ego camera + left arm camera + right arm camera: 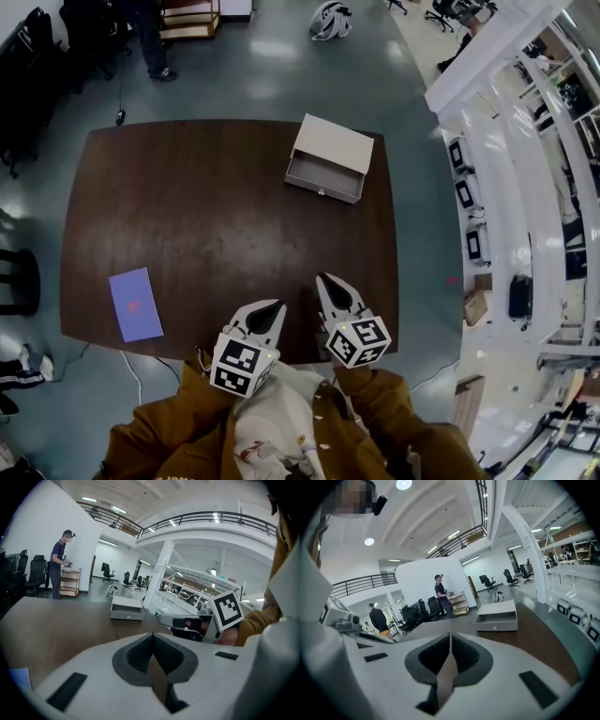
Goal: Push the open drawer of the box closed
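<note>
brown sleeves [159,422]: cut off by the bottom edge | blue sheet [18,678]: mostly cut off by the dark rim | drawer knob [322,191]: too small to tell its shape

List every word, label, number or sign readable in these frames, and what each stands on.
No text is readable in any view.
Blue sheet: a small reddish mark, too small to read.
Left gripper and right gripper: square black-and-white markers only, no letters.

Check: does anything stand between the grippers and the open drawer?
Nothing visible: only bare table separates the left gripper and right gripper from the drawer. The purple card lies off to the left.
</note>
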The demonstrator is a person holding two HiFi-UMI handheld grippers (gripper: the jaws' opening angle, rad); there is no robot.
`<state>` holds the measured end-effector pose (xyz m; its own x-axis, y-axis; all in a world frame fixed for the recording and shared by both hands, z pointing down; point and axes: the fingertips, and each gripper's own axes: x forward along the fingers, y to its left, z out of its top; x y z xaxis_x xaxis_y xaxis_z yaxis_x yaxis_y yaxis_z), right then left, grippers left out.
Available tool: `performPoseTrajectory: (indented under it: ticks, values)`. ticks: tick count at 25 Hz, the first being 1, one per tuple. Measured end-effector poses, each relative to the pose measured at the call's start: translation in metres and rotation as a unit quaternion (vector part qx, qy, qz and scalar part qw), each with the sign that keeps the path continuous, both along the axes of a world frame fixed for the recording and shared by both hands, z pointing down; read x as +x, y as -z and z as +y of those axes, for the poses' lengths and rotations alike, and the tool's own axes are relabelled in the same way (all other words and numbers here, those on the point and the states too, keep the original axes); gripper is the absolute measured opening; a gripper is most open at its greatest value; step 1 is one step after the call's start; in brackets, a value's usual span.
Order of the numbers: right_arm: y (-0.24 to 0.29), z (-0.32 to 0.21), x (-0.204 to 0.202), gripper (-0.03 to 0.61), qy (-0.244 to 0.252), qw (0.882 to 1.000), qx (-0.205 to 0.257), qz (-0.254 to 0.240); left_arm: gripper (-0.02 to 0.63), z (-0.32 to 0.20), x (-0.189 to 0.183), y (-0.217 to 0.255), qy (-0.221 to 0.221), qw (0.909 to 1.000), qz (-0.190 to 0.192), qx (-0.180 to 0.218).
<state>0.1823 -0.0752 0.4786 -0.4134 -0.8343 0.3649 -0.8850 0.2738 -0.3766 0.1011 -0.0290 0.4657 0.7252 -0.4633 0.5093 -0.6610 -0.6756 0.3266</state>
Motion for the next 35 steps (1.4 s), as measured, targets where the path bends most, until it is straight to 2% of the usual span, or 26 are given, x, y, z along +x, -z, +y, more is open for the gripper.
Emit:
performPoseTrajectory:
  ticks: [8,16,29,35]
  values:
    - [-0.029,-0.047,0.006,0.008,0.006,0.999,-0.007,0.042,0.005,-0.016,-0.009,-0.017,0.015,0.9999,-0.006,-0.004]
    - [-0.052,-0.085,-0.005,0.009,-0.002,0.998,-0.024,0.054,0.005,-0.046,-0.014,-0.036,0.026,0.9996,-0.013,-0.002]
    - [-0.087,-0.144,0.012,0.032,-0.028,0.997,-0.052,0.049,0.005,-0.102,0.008,-0.056,0.032,0.9991,-0.022,-0.017]
    - [-0.115,-0.168,0.028,0.040,-0.034,0.996,-0.062,0.056,0.005,-0.114,0.024,-0.080,0.037,0.9983,-0.032,-0.030]
